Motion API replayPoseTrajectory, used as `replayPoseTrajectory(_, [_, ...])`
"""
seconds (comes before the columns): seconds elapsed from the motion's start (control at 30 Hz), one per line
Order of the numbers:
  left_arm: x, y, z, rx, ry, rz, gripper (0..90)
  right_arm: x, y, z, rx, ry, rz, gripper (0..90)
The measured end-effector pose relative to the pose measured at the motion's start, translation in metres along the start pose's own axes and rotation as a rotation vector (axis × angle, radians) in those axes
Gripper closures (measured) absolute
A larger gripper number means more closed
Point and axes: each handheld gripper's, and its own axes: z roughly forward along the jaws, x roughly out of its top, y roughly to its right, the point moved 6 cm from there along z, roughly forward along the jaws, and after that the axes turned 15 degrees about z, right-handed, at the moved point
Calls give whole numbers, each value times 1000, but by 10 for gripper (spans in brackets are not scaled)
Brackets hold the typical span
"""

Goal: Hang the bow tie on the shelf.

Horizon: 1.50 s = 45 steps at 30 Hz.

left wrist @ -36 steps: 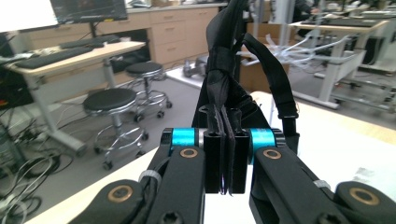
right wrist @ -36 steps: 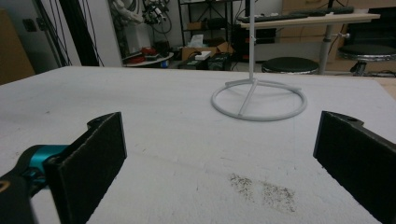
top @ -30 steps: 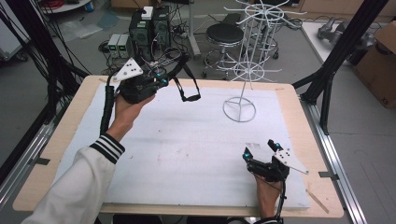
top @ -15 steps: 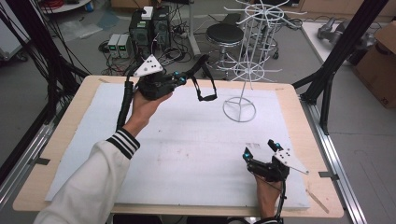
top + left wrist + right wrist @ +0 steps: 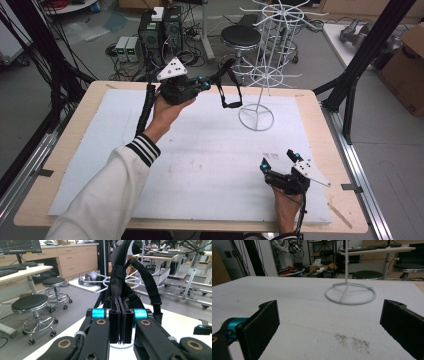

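Note:
My left gripper [image 5: 212, 82] is raised over the far side of the table, shut on a black strap [image 5: 230, 95]. The strap hangs in a loop from the jaws, just left of the white wire stand [image 5: 256, 117]. In the left gripper view the pads [image 5: 113, 322] press the strap [image 5: 150, 282] flat between them, and its bands rise ahead of them. My right gripper [image 5: 278, 160] rests on the white sheet at the front right. It is open with nothing between its jaws [image 5: 329, 322]. The stand's ring base [image 5: 350, 293] lies ahead of it.
A white foam sheet [image 5: 200, 150] covers the wooden table [image 5: 75, 130]. Black frame posts [image 5: 350, 90] stand at the right edge. A stool [image 5: 240, 36] and computer boxes [image 5: 160, 30] are on the floor behind. A dark smudge [image 5: 352, 341] marks the sheet.
My left gripper has carried the strap to the right along the far edge, closer to the wire stand. The right gripper has stayed where it was.

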Motion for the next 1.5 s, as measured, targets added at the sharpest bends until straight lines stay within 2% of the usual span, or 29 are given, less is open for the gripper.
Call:
replayPoseTrajectory(0.67, [4, 2, 33, 0, 7, -20, 878, 0, 0, 0, 0, 2, -2, 14])
replayPoseTrajectory(1.03, [-4, 9, 46, -12, -22, -18, 878, 0, 0, 0, 2, 1, -2, 14])
replayPoseTrajectory(1.33, [-11, 10, 52, -9, -44, -30, 878, 0, 0, 0, 2, 2, -3, 14])
replayPoseTrajectory(1.5, [-18, 13, 57, -13, -57, -50, 878, 0, -1, 0, 2, 1, -7, 14])
